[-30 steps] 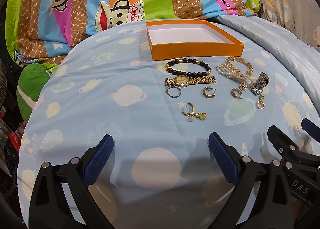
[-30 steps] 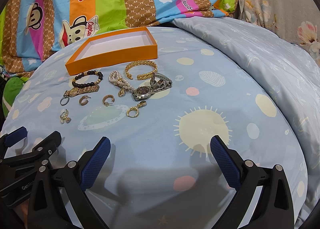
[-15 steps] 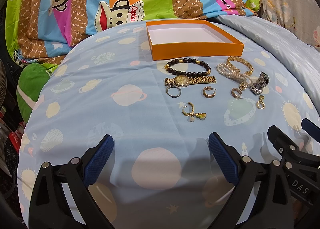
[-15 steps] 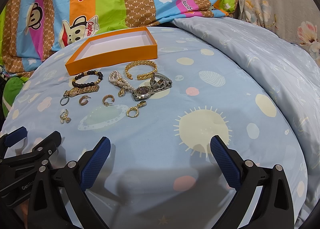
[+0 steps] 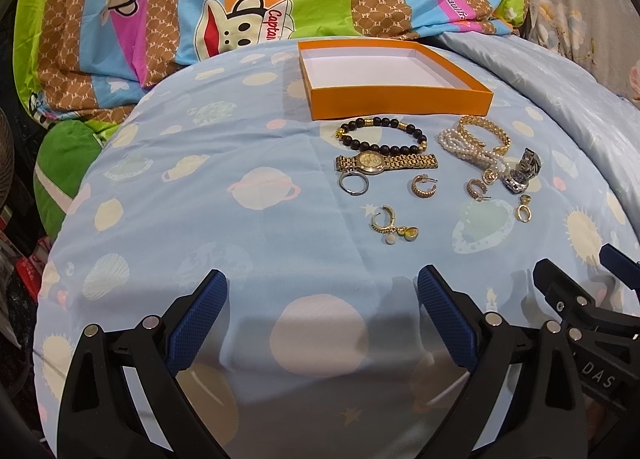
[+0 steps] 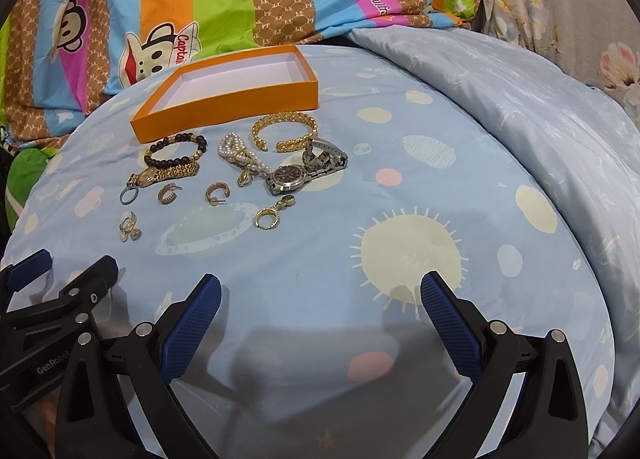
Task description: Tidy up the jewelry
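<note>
Both pairs of tongs hang side by side over the near edge of the bed, the left tongs (image 5: pixel 322 295) and the right tongs (image 6: pixel 320 299) each spread wide with nothing between the blue pads. My guess is they are held back like this to take in the whole spread before choosing a piece.

The jewelry lies loose on the blue planet-print cover (image 5: pixel 256 187), well ahead of both: a charm earring (image 5: pixel 390 225) nearest, then a gold watch (image 5: pixel 384 161), a black bead bracelet (image 5: pixel 380 133), pearls (image 6: pixel 240 155), a gold cuff (image 6: pixel 285 131) and a silver watch (image 6: pixel 300 173).

Just behind them sits the orange box (image 5: pixel 394 99), empty, presumably where everything goes. Nothing blocks the way; only the pearls, cuff and silver watch crowd each other.
</note>
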A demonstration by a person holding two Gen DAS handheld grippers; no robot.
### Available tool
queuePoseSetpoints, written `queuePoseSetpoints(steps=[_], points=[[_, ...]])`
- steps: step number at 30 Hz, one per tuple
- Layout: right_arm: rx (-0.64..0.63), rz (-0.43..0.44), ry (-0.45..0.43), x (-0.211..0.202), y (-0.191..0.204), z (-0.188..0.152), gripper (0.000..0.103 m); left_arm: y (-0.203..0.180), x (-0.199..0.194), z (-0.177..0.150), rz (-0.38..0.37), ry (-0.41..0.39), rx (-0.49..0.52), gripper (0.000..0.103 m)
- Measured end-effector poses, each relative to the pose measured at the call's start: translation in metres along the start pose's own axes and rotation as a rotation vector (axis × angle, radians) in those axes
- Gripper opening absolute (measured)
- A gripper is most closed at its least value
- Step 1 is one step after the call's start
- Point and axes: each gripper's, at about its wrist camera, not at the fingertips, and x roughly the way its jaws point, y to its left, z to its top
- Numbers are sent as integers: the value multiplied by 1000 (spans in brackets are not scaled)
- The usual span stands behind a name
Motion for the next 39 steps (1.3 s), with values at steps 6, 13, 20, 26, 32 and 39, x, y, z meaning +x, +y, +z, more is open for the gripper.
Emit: queuePoseSetpoints(steps=[6,13,20,26,32,39], points=[[34,42,9,1,-14,18,98,19,-8,9,-2,-15,-26,94],[30,61,-19,15,-17,50,89,41,-2,32,-23,-20,-87,94],[31,79,-4,41,-14,69,54,39,11,35,-3,-10,-65,94],[49,114,9,57,-14,75,35,35,19,34,-14,3,-48,94],[39,110,-2,61,-14,76,28,31,23,36,-25,6,-42,94],[63,115,-74,41,-20,72,27,26,21,32,-53,15,-30,94]])
